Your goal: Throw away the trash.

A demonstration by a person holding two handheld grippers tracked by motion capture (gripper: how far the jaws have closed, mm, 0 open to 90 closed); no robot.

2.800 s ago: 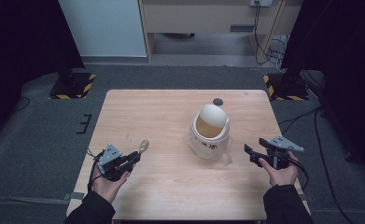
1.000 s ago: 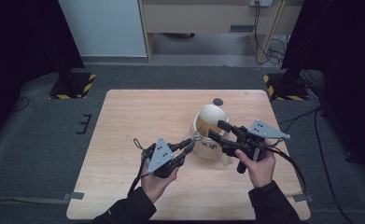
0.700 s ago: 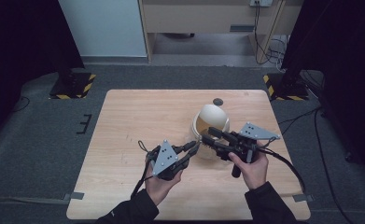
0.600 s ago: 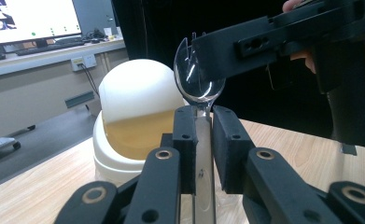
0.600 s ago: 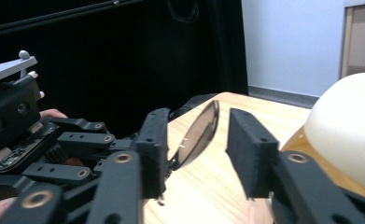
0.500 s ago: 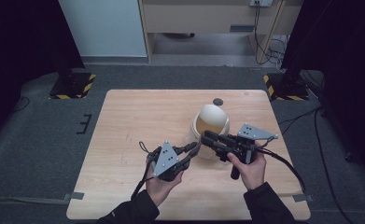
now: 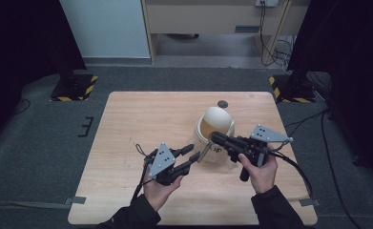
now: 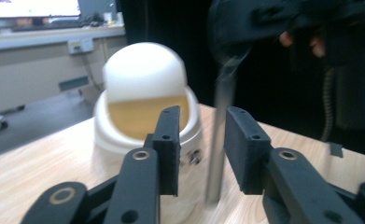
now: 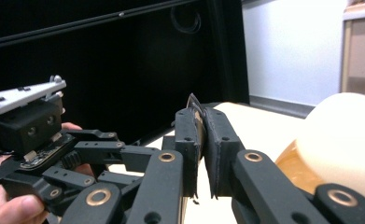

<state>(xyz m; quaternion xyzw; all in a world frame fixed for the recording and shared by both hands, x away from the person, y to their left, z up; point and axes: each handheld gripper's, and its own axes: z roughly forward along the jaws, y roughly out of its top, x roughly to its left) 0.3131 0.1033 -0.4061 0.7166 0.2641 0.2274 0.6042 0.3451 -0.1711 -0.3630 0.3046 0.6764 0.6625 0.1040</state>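
Note:
A white pot [image 7: 216,125] with a domed flip lid and an amber inside stands right of the table's middle. My right gripper [image 7: 214,138] reaches in front of it, shut on the top of a thin metal rod [image 7: 203,153] that hangs down to the left. The rod's pinched end [image 9: 192,101] pokes out above the right gripper [image 9: 202,126]. My left gripper [image 7: 194,154] is open just left of the pot. In the left gripper view the rod [image 8: 220,140] stands between the spread jaws of the left gripper [image 8: 203,137], with the pot [image 8: 145,93] behind.
A small dark round thing [image 7: 222,103] lies on the wooden table [image 7: 136,124] behind the pot. Yellow-and-black striped stand bases [image 7: 74,88] [image 7: 289,90] sit on the floor at the table's far corners. A cabinet stands beyond.
Both grippers came in from the table's two sides and now meet in front of the pot. In the last half second they barely shifted.

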